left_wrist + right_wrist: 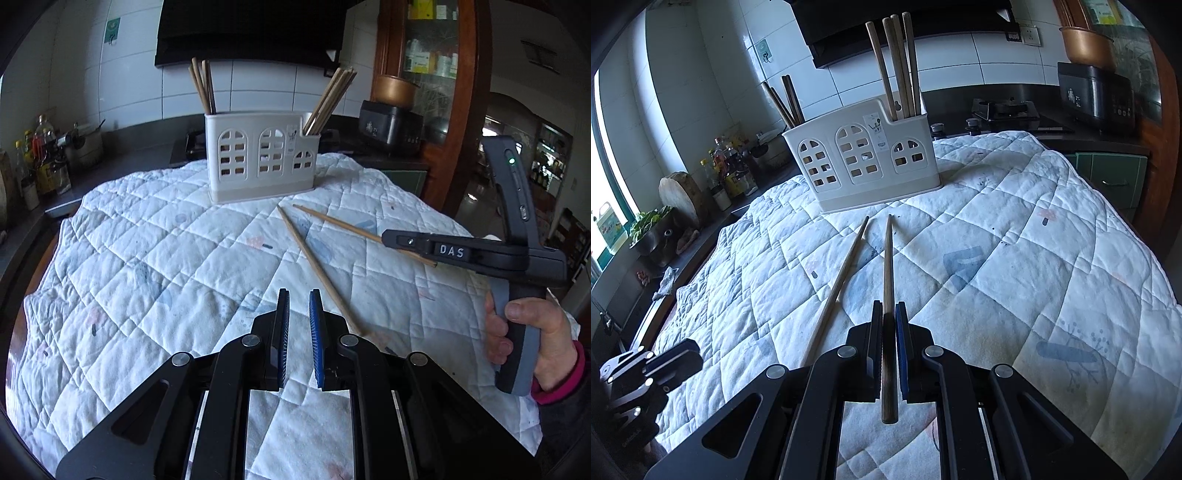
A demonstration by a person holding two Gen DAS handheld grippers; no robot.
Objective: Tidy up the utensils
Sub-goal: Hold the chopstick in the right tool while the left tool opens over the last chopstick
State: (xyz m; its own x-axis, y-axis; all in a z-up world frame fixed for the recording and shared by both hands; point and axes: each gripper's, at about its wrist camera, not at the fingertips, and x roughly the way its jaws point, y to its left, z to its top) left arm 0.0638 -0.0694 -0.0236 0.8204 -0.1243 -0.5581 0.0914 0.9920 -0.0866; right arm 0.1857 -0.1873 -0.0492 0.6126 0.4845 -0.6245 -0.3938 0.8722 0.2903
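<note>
A white utensil holder point(258, 158) point(864, 158) stands at the far side of the quilted cloth, with wooden chopsticks upright in its left end point(203, 88) and its right end point(328, 99). My right gripper point(888, 306) point(388, 238) is shut on one chopstick point(888, 258) point(340, 221), which points toward the holder with its tip low over the cloth. A second chopstick point(842, 273) point(317, 273) lies loose on the cloth just left of it. My left gripper point(300, 295) point(676, 354) hovers above the cloth, its jaws nearly together with nothing between them.
The quilted cloth point(147, 240) covers the table. Bottles point(40, 155), a round chopping block point(679, 195) and a bowl of greens point(650, 229) crowd the left counter. A stove point(1004, 109) and a black cooker point(391, 125) sit behind the table.
</note>
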